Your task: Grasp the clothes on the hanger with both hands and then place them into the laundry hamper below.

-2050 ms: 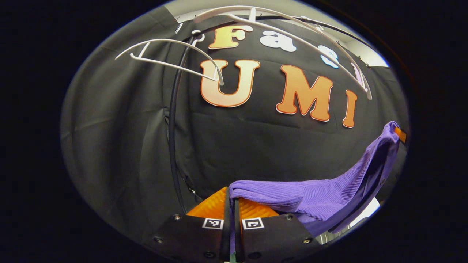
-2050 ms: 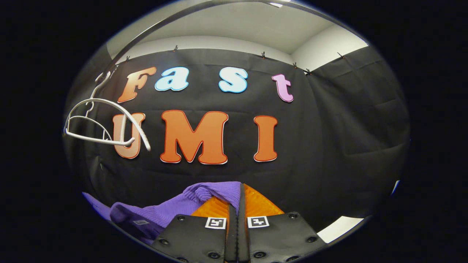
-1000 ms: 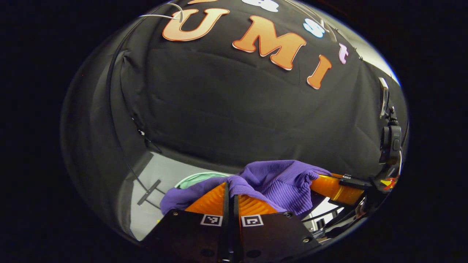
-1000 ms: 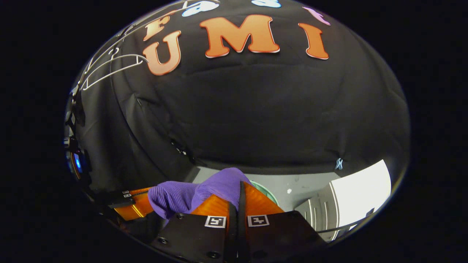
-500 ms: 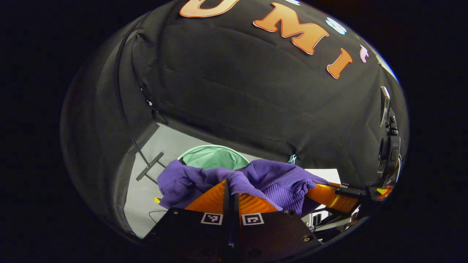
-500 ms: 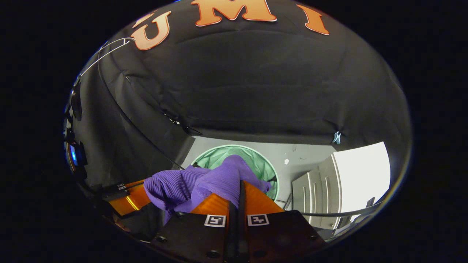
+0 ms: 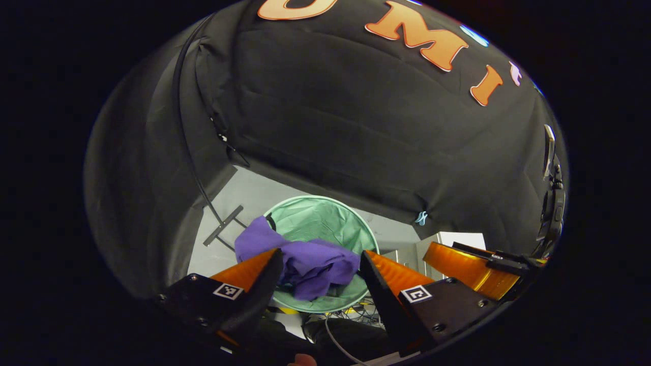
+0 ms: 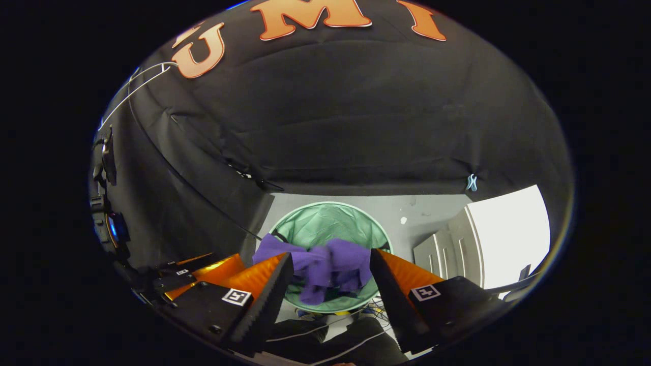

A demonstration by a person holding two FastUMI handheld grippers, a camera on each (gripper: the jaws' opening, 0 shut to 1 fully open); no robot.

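Observation:
The purple knit garment point(image 7: 305, 262) hangs bunched over the open mouth of the round green laundry hamper point(image 7: 325, 216) on the floor below, one corner reaching past its left rim. My left gripper point(image 7: 321, 252) stands open above it, with the orange fingers point(image 7: 249, 272) spread to either side and touching no cloth. In the right gripper view the same garment point(image 8: 328, 269) shows inside the hamper point(image 8: 330, 221), and my right gripper point(image 8: 331, 253) is open above it. Each view shows the other gripper close beside its own: right gripper point(image 7: 465, 269), left gripper point(image 8: 203, 272).
A black rack pole point(image 7: 185, 127) runs down the left to a foot point(image 7: 224, 231) on the grey floor. A bare white hanger point(image 8: 135, 84) hangs high on the left. A white cabinet point(image 8: 501, 239) stands right of the hamper. Cables point(image 7: 356, 310) lie by its near rim.
Both grippers came down from the hanger with the garment held between them, tilted toward the hamper, then opened. The garment has left both grips and dropped toward the hamper.

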